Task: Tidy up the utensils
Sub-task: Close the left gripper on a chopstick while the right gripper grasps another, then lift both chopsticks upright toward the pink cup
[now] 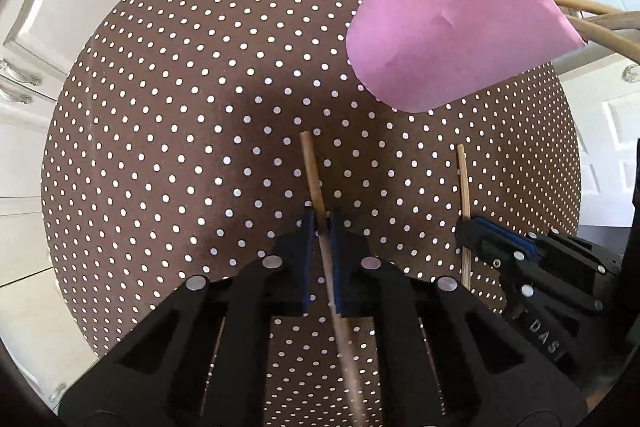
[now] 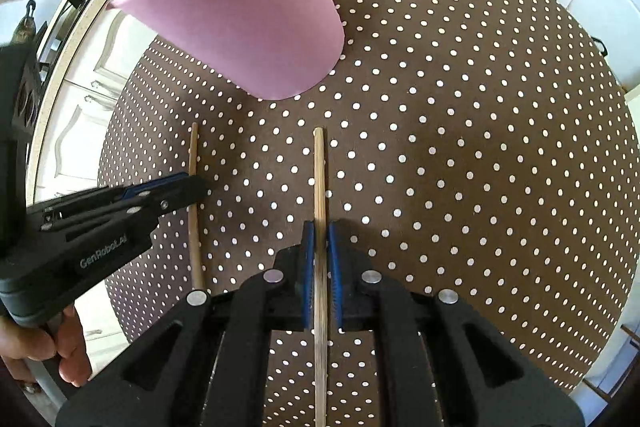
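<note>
Clamping one stick (image 1: pixel 316 195) is the left gripper (image 1: pixel 320 223), the right gripper (image 2: pixel 320 239) pinching another (image 2: pixel 319 179), near the pink holder (image 2: pixel 256 27).

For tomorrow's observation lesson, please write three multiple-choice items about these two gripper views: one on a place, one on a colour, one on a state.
1. Where does the pink holder stand, seen from the two sticks?
A. beyond their far tips
B. behind the grippers
C. on the floor

2. What colour is the tablecloth?
A. plain white
B. brown with white dots
C. green striped

3. What is the left gripper doing?
A. hanging open
B. shut on a stick
C. holding a cup

Answers:
1 A, the holder sits past both stick tips.
2 B, dotted brown cloth fills both views.
3 B, its blue pads clamp the left stick, just as the right gripper clamps the right stick.
</note>
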